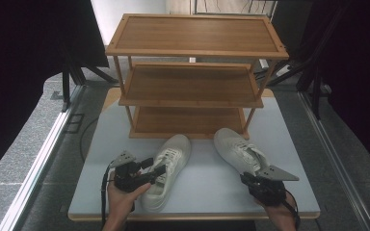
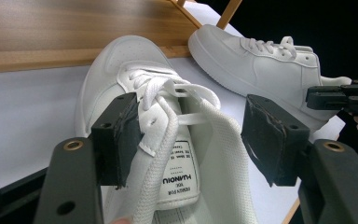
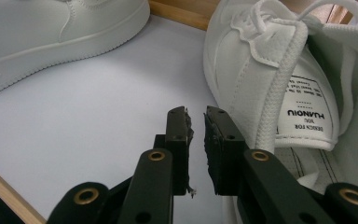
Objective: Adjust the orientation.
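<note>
2 smooth white leather sneakers (image 1: 168,168)

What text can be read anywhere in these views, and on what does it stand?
"HUANQIU": seen upside down on the white tongue label of the left shoe.
"HUANQIU": likewise upside down on the tongue label of the right shoe.
"DESIGN FOR": beside the brand on both labels, barely legible.
Other small print on both labels: too small to read.
</note>
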